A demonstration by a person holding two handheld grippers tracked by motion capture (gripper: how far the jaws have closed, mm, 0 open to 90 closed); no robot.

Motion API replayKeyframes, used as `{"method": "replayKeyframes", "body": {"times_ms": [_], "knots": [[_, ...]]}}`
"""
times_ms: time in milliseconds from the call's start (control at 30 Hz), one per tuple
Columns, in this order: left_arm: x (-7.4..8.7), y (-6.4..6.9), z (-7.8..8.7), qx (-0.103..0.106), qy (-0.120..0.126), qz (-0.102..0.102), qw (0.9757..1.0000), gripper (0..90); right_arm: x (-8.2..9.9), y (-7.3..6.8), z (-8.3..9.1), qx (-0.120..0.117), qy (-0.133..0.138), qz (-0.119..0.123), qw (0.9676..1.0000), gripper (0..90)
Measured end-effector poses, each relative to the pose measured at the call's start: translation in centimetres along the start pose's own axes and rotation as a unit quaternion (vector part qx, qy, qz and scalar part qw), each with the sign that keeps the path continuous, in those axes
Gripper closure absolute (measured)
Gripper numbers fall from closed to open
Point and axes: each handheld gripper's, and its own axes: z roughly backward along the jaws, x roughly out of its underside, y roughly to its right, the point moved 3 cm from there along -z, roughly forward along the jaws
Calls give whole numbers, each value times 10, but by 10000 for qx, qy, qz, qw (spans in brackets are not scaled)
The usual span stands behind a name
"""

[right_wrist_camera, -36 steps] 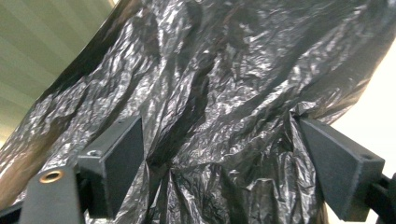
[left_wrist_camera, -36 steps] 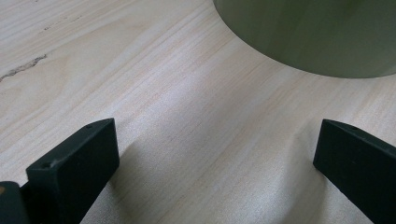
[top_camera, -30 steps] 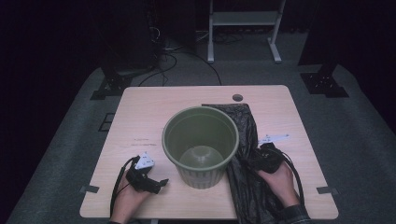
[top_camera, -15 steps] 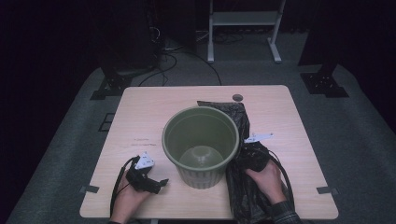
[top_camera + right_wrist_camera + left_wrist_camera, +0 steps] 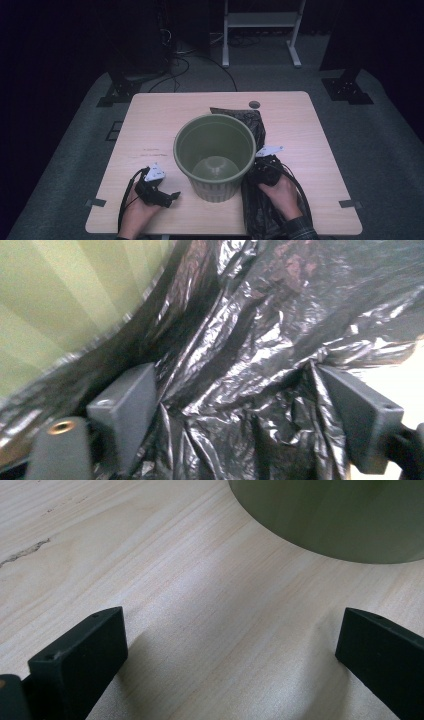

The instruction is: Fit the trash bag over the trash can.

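A green plastic bin (image 5: 215, 118) stands upright and empty at the middle of the wooden table (image 5: 160, 115). A black plastic bag (image 5: 257, 125) lies flat along its right side, partly under the bin's edge. My right gripper (image 5: 260, 174) rests on the bag close against the bin wall (image 5: 65, 295). Its jaws stand wide and have just been closing, with crumpled bag film (image 5: 260, 330) gathered between them (image 5: 235, 405). My left gripper (image 5: 172, 196) lies on the bare table left of the bin, open, nothing between its jaws (image 5: 230, 650). The bin's base (image 5: 340, 515) is just ahead of it.
A small round dark hole (image 5: 254, 104) sits near the table's far edge. Tape tabs mark the front corners (image 5: 95, 203) (image 5: 350, 203). Beyond the table are a white frame (image 5: 260, 22), cables and dark stands on grey carpet.
My right hand has slid left across the bag, up against the bin's side. The left hand and the bin have stayed put.
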Motion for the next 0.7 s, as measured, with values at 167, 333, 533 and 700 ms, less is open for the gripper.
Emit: {"method": "replayKeyframes", "body": {"times_ms": [167,333,533,700], "knots": [[0,0,0,0,0,0,10000,0,1,0,2,-4,56,-7,10000,277],[0,0,0,0,0,0,10000,0,3,0,6,-86,104,113,9998,424],[0,0,0,0,0,0,10000,0,7,0,11,-182,162,180,9995,599],[0,0,0,0,0,0,10000,0,10,3,15,-255,155,189,9994,770]]}}
